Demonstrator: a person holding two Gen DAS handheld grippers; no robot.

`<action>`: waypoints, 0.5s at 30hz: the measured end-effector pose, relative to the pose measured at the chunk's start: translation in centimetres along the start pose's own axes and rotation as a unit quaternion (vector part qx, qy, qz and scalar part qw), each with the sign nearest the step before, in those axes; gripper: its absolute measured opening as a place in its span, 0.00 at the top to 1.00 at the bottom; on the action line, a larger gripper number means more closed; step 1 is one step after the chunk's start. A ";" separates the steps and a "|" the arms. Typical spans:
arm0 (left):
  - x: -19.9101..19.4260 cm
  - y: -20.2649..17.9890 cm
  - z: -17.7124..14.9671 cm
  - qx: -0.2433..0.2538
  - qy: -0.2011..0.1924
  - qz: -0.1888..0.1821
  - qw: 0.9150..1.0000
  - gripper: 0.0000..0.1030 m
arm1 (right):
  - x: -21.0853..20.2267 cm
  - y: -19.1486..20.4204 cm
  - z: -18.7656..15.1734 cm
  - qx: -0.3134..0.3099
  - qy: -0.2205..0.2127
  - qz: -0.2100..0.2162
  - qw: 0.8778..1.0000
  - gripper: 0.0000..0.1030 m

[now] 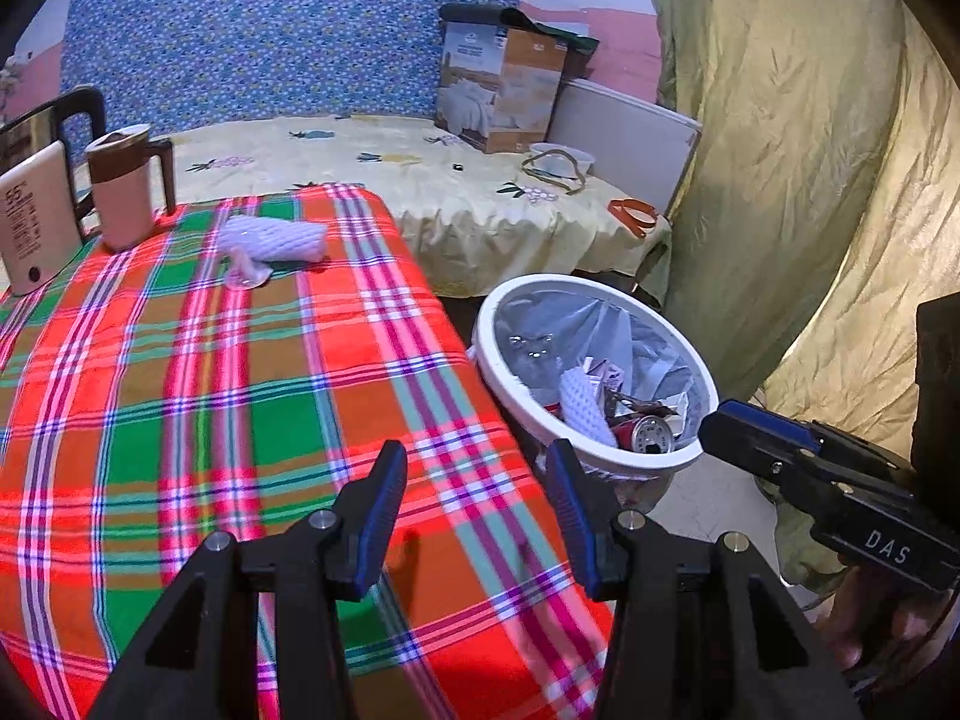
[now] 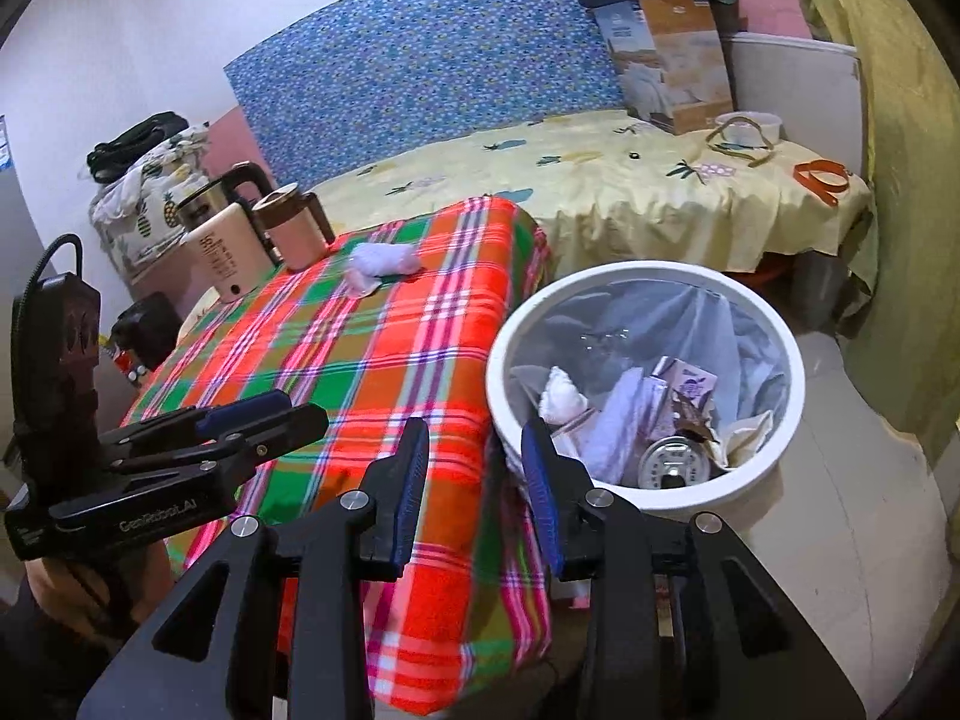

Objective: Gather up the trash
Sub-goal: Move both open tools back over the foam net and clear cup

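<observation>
We judge crumpled white foam-net wrapper [image 1: 270,240] beside pink lidded mug [image 1: 123,192] light, soft, squashy; pinch its middle. Left gripper [image 1: 474,516], right gripper [image 2: 474,489] both spread, empty.

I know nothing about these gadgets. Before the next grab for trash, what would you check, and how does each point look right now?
1. Left gripper free to grab: ok, jaws apart, nothing between them.
2. Right gripper free: ok, open and holding nothing.
3. Trash left on the table: ok, a white foam wrap lies near the far end.
4. Path to it: ok, bare plaid cloth between the left gripper and the wrap.
5. Neighbours: not ok, the mug stands close beside the wrap; touching or not, cannot tell.
6. Bin ready: ok, open beside the table, with room above the can and papers inside.
</observation>
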State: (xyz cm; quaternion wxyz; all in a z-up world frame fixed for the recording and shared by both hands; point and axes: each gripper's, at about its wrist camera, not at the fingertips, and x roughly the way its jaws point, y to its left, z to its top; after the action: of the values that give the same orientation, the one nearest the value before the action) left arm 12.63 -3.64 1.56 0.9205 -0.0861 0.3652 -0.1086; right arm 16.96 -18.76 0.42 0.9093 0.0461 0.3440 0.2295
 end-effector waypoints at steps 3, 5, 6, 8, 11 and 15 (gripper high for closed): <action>-0.4 0.9 -0.2 -0.011 0.000 0.003 1.000 0.51 | 0.1 0.5 0.1 -0.005 0.000 0.006 1.000 0.66; -0.6 1.5 -0.3 -0.016 -0.002 0.008 1.000 0.51 | 0.3 0.9 0.2 -0.010 0.001 0.011 1.000 0.66; -0.7 1.8 -0.3 -0.018 -0.003 0.010 1.000 0.51 | 0.4 1.2 0.2 -0.012 0.001 0.013 1.000 0.66; -0.9 2.5 -0.2 -0.023 -0.005 0.014 1.000 0.51 | 0.5 1.6 0.3 -0.017 0.000 0.018 1.000 0.65; -1.2 3.4 0.0 -0.026 -0.009 0.021 0.999 0.51 | 1.1 2.4 0.9 -0.028 0.000 0.026 0.999 0.62; -1.3 4.7 0.6 -0.030 -0.013 0.034 0.999 0.51 | 1.9 3.1 1.6 -0.040 0.001 0.033 0.999 0.62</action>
State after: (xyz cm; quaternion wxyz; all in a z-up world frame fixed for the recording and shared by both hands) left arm 12.75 1.27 1.76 0.9254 -0.1027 0.3589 -0.0652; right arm 18.02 -15.05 1.21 0.9018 0.0208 0.3340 0.2734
